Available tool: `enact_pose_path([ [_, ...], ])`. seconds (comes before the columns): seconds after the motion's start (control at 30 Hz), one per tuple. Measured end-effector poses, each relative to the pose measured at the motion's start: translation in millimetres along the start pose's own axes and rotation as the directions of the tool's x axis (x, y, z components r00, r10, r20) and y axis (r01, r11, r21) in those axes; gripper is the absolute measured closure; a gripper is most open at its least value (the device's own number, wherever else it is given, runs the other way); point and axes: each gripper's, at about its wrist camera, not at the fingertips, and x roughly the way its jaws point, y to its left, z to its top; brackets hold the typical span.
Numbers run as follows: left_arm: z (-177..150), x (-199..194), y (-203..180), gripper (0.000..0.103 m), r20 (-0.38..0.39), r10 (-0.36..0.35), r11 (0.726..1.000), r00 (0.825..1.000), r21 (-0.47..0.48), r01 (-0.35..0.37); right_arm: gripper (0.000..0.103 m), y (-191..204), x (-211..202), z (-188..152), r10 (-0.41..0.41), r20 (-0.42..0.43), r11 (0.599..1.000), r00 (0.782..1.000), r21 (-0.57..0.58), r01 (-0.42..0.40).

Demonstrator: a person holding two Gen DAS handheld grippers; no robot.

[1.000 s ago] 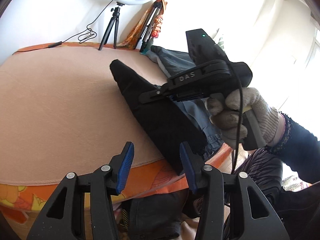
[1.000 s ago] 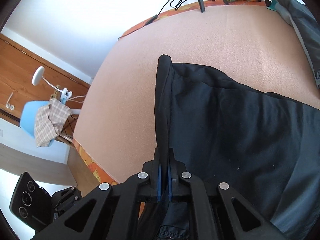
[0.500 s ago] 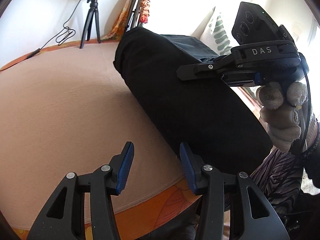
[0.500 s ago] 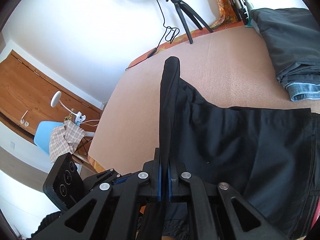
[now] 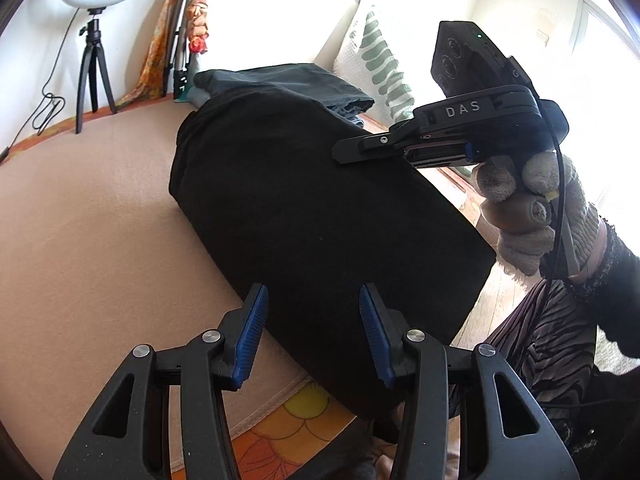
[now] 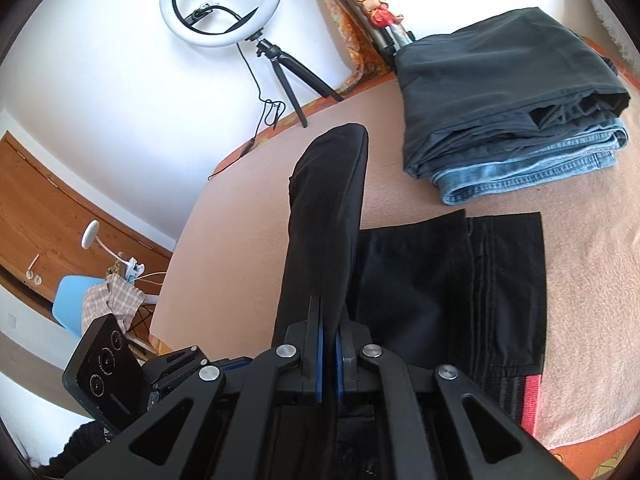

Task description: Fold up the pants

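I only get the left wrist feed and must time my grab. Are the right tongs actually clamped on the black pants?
Observer: Yes, the right tongs are shut on a raised fold of the black fabric pants.
Operator: What lies under that fold?
Observer: The rest of the pants lies flat on the peach blanket, showing a red-striped waistband.
Operator: Anything near it?
Observer: A stack of folded dark grey trousers and blue jeans, apart from the pants.

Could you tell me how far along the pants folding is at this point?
Done: two folded pairs sit stacked on the bed. In hand: the right gripper pinches the black pants, raising a fold; the left gripper hangs open. Left: laying that fold flat, then stacking.
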Motion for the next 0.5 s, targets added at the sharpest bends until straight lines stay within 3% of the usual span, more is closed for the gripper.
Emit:
enact_pose_path([
  [0.1, -2, 4, -10, 0.058, -0.013, 0.006, 0.999, 1.000, 0.041, -0.006, 0.101, -12, -5, -4, -0.029, 0.005, 1.000, 1.000, 0.009, 0.029],
  [0.5, -3, 26, -30, 0.058, -0.067, -0.069, 0.996, 0.995, 0.057, 0.073, 0.101, -51, -16, 0, -0.118, 0.007, 0.993, 0.993, 0.030, 0.118],
])
